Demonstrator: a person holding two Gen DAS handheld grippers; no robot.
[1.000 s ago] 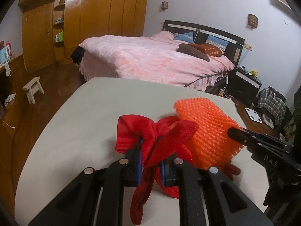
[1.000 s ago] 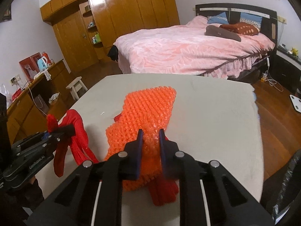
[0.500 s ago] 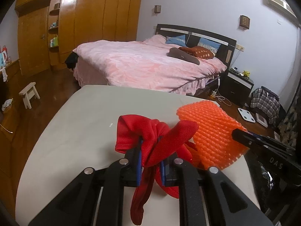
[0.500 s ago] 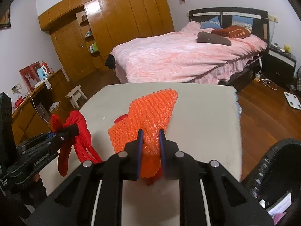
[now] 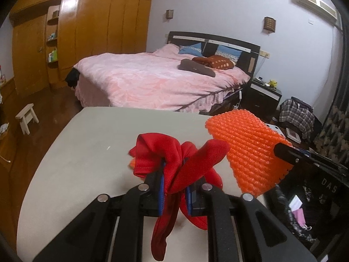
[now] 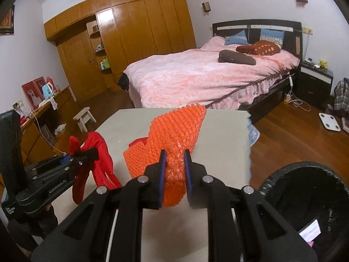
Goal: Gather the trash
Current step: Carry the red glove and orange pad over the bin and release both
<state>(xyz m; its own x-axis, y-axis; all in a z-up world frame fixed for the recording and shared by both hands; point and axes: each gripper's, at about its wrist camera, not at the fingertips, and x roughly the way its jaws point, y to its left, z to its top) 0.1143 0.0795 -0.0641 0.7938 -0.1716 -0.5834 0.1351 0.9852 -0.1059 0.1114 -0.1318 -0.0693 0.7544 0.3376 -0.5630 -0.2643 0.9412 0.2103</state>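
Here the left gripper is clamped on a red cloth and the right gripper pinches an orange foam net — both lifted above the beige table, beside a black-lined bin.

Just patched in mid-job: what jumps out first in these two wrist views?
The bright orange foam net, clamped in the right hand-held gripper above the grey table, with the black-lined trash bin at lower right. Beside it, the left hand-held gripper pinches a dangling red cloth. Behind, a pink-covered bed.
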